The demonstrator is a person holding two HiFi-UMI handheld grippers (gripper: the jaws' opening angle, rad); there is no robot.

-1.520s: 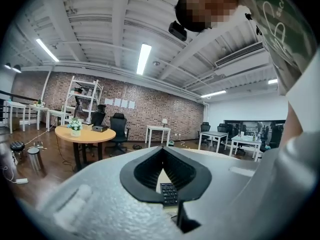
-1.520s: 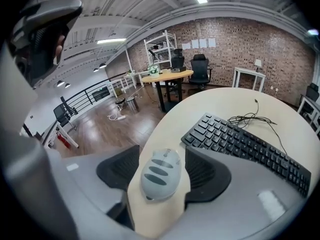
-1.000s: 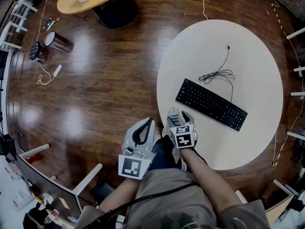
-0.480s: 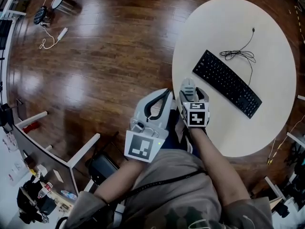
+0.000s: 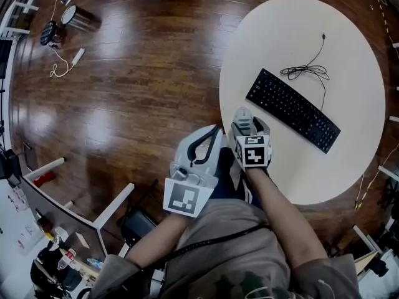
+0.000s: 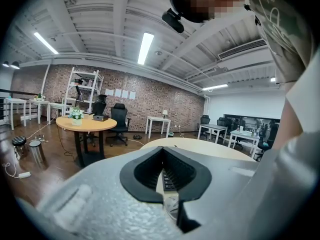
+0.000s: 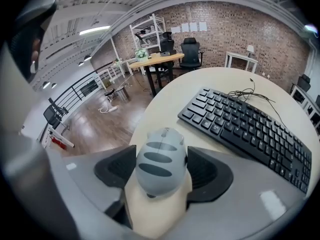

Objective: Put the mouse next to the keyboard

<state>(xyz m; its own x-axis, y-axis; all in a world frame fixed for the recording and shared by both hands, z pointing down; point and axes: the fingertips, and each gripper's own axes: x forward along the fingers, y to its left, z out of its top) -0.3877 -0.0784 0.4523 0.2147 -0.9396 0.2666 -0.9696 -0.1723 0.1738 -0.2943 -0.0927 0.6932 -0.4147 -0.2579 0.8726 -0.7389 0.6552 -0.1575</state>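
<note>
1. Left claw (image 5: 211,137): I hold it off the table (image 5: 349,55), over the floor (image 5: 124,92), just left of the table's edge. Its jaws are together and grip nothing. Only the keyboard shows, far off, through the hollow between the pads. It has no part in the present step.

2. Right claw (image 5: 246,124): it points steeply down at the near left edge of the table. The jaws stand wide and have just been opening. The mouse (image 7: 161,165) is between them, resting on the table top. The pads sit close along its two sides but, as far as I can judge, no longer press on it. I rate the mouse as released, not held.

3. Mouse position: on the table, close to its edge, near the left end of the keyboard (image 5: 293,109). A strip of bare table separates the two; they do not touch.

4. Keyboard: it lies slantwise across the table to the right of the mouse. Its cable (image 5: 304,71) is coiled loosely behind it, well clear of the mouse.

5. Status: the mouse is set down beside the keyboard, so the placement looks done. What is left: lift the right claw straight away from the mouse without knocking it toward the edge.
</note>
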